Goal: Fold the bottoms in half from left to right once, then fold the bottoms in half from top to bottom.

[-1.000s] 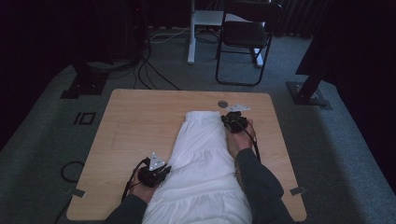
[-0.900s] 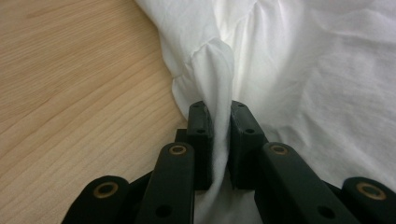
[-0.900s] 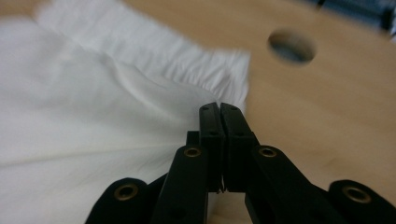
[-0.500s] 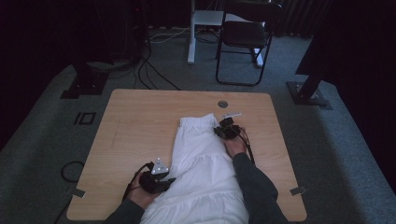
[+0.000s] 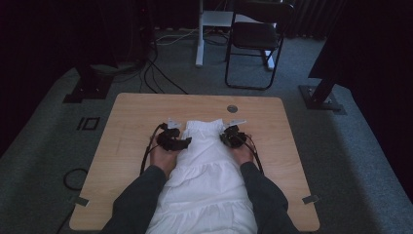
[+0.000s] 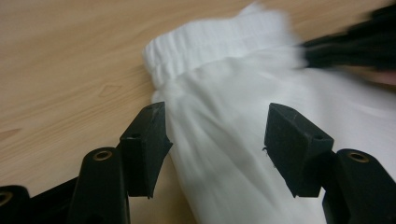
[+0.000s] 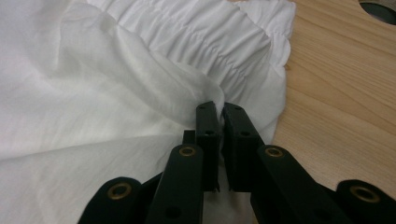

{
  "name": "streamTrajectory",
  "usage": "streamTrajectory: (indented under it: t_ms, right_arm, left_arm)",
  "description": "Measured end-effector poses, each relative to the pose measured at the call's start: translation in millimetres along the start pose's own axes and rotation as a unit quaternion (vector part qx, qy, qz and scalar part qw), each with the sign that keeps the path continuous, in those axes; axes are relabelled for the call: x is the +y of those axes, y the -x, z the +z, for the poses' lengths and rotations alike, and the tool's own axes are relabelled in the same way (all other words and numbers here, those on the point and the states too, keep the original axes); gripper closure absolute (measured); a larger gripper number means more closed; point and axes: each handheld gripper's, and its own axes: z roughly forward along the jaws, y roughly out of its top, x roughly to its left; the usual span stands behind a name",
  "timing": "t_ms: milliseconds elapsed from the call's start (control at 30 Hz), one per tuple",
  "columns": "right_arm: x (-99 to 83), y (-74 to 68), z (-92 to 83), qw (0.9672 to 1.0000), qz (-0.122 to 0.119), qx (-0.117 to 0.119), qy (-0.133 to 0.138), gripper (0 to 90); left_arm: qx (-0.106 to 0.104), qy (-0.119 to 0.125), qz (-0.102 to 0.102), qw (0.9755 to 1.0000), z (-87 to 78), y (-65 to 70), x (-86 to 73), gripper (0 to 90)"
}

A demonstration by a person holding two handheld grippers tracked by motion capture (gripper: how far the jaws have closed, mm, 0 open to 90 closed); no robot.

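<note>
Centrally, white garment is lying lengthwise on wooden table, gathered waistband at frame middle, hem running off the bottom edge (cut off). Left gripper is gaping wide at its left edge; right gripper is pinching a fabric fold. Grey carpet, black chair upper centre; surroundings too dark to read.

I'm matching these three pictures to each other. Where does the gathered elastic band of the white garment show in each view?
High view: the gathered band lies at the garment's far end, mid-table, between the two grippers.
Left gripper view: the band runs across the top, beyond the open jaws.
Right gripper view: the band is at upper centre, just beyond the jaws shut on the cloth.
Shared landmark: the wooden table beside the band.
</note>
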Motion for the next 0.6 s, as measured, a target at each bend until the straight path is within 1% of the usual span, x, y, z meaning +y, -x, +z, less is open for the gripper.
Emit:
streamTrajectory:
  t_ms: [67,100,133,200,233,300,333,400,433,600]
  right_arm:
    - [-0.5,1.6,0.1,1.0,0.003,0.005,0.002,84.7]
    - [-0.9,2.1,0.0,1.0,0.004,0.007,0.003,84.7]
    - [-1.5,2.6,0.0,0.9999,0.004,0.008,0.005,84.7]
    - [-2.8,3.1,0.0,0.9999,0.007,0.01,0.01,84.7]
    - [-3.4,3.3,0.0,0.9999,0.006,0.01,0.012,84.7]
    - [-4.1,3.0,-0.1,0.9998,0.007,0.01,0.014,84.8]
    - [-4.4,2.8,-0.1,0.9998,0.009,0.01,0.015,84.8]
    - [-4.8,2.5,-0.2,0.9998,0.011,0.01,0.016,84.8]
    - [-4.9,2.3,-0.3,0.9998,0.011,0.01,0.016,84.8]
    - [-4.9,3.0,-0.4,0.9997,0.016,0.012,0.015,83.5]
  left_arm:
    - [0.01,-0.009,-0.009,0.9999,15.7,-0.9,-0.6,37.0]
    - [0.007,-0.014,-0.013,0.9998,19.8,-1.5,-1.5,36.7]
    - [-0.004,-0.022,-0.025,0.9994,25.7,-3.8,-3.2,36.7]
    - [0.0,-0.03,-0.037,0.9989,30.9,-7.5,-5.9,36.7]
    - [-0.003,-0.027,-0.037,0.999,31.9,-8.9,-7.0,36.8]
    - [-0.002,-0.029,-0.031,0.9991,32.1,-9.3,-6.6,37.0]
    - [0.002,-0.031,-0.024,0.9992,32.1,-8.5,-6.6,37.5]
    - [0.012,-0.034,-0.004,0.9994,32.5,-5.7,-7.0,38.3]
    - [0.015,-0.034,0.002,0.9993,32.8,-4.5,-7.2,38.4]
    - [0.015,-0.032,0.009,0.9993,33.1,-4.9,-7.6,40.0]
